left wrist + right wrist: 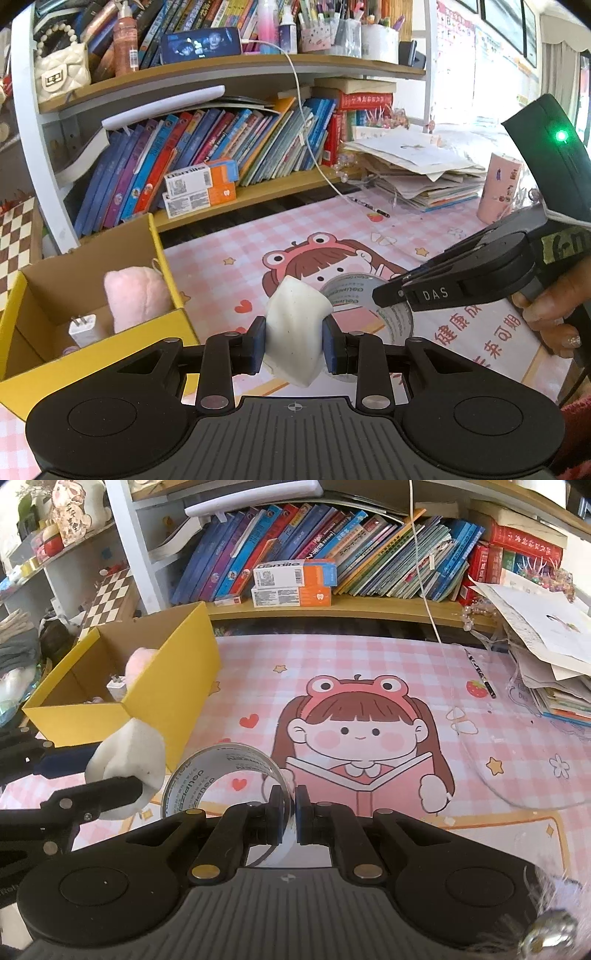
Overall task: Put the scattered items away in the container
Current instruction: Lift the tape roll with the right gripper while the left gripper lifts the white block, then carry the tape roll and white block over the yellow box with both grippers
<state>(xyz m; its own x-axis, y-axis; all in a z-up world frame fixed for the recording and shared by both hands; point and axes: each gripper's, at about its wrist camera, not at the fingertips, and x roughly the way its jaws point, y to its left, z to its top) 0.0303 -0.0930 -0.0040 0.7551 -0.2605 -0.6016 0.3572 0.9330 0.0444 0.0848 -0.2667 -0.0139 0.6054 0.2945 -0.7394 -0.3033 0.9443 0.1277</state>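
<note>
Left gripper point(293, 341) clamped on a white sponge point(295, 328), blue pads point(258, 341) pressing both sides; sponge is squeezed and lifted off the desk mat point(229, 280). From the right wrist view the same sponge point(127, 764) sits just right of the yellow box's point(173, 686) near corner, not over the opening.

Right gripper point(290, 814) closed on the wall of a clear tape roll point(221, 779), one finger inside the ring, one outside. Roll stands on edge, just right of the sponge, near the box's front-right corner. In the left wrist view the roll point(369, 295) is right behind the sponge, with the right gripper point(384, 295) coming in from the right.

Box point(92, 354) is left of both grippers, open top. Inside: pink plush point(135, 299) against the right wall, white charger plug point(86, 328) left of it.

Further back from the box: pen point(480, 674) on the mat far right, paper stack point(546, 657) beyond it, bookshelf point(332, 605) behind the box with two toothpaste cartons point(295, 583).
</note>
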